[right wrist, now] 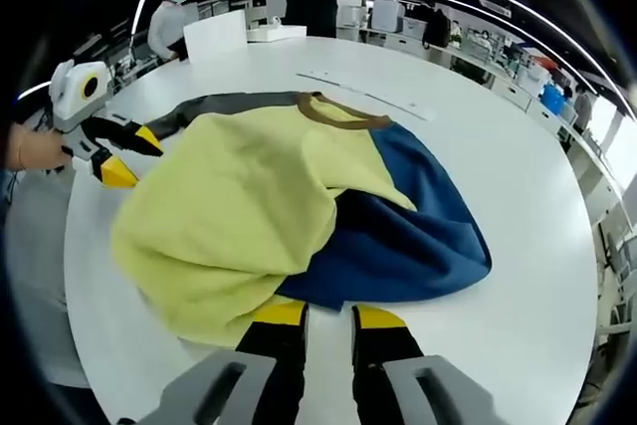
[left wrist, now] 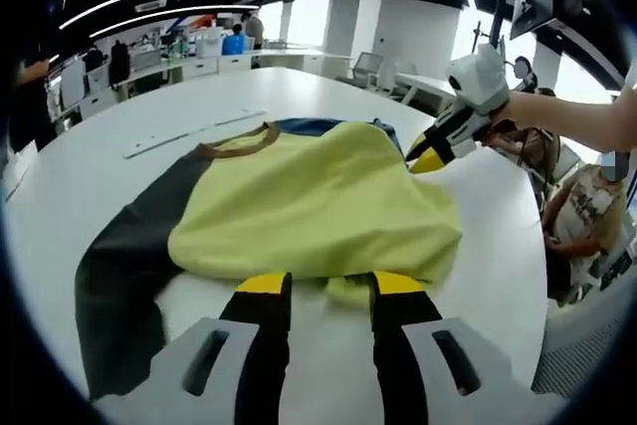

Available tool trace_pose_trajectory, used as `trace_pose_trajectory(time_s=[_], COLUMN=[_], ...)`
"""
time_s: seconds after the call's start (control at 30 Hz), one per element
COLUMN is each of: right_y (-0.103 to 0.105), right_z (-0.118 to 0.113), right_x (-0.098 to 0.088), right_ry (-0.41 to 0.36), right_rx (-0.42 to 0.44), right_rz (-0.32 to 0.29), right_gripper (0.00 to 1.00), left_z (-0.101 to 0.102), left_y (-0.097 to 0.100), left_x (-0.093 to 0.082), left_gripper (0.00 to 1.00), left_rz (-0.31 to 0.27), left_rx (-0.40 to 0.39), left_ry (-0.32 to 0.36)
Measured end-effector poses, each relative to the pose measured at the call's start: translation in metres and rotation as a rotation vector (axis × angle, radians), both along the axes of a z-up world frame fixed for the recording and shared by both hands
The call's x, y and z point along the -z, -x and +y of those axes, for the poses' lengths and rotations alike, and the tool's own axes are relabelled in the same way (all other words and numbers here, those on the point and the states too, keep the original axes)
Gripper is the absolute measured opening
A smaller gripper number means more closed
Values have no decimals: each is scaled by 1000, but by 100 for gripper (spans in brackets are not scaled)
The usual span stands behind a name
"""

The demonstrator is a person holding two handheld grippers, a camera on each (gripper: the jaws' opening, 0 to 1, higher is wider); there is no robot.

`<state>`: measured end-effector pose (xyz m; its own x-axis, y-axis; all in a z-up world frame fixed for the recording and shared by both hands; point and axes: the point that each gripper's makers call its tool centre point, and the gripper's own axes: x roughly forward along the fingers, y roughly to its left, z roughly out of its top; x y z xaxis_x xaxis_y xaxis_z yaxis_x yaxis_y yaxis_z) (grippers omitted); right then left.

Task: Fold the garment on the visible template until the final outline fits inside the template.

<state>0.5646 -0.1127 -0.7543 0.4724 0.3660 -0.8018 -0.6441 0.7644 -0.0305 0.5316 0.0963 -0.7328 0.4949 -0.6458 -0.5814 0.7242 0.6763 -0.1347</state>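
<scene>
Grippers at opposite edges of a colour-block T-shirt on a white round bench: the left gripper pinches a yellow fold at the hem, while the right gripper bites the edge where yellow meets blue, apparently to carry fabric inward. The garment lies bunched over the dark template, a fold apparently underway.

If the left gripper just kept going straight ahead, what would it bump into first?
Most likely the yellow garment: its folded edge lies right at the tips of the left gripper, which may already touch it. Depth is hard to judge here.
</scene>
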Motion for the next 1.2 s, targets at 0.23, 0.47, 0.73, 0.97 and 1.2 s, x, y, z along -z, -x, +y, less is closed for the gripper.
trace_pose_trajectory(time_s=[0.23,0.47,0.73,0.97,1.2], right_y=[-1,-3,-2,0,7], right_z=[1,3,2,2,-3], right_x=[2,3,4,-9,-23], right_ry=[-2,7,28,35,77], right_rx=[-8,-23,-33,-55,-99], right_rz=[-13,-29,-46,-77,-103], right_gripper=[8,4,0,0,0], left_z=[2,1,-3,-2,2], left_y=[2,7,7,11,11], left_x=[11,22,21,10,-9], left_gripper=[24,17,3,1,1], left_rz=[28,57,47,30,10], left_rx=[-8,-14,5,7,-27], left_ry=[-24,-40,-54,-73,-39])
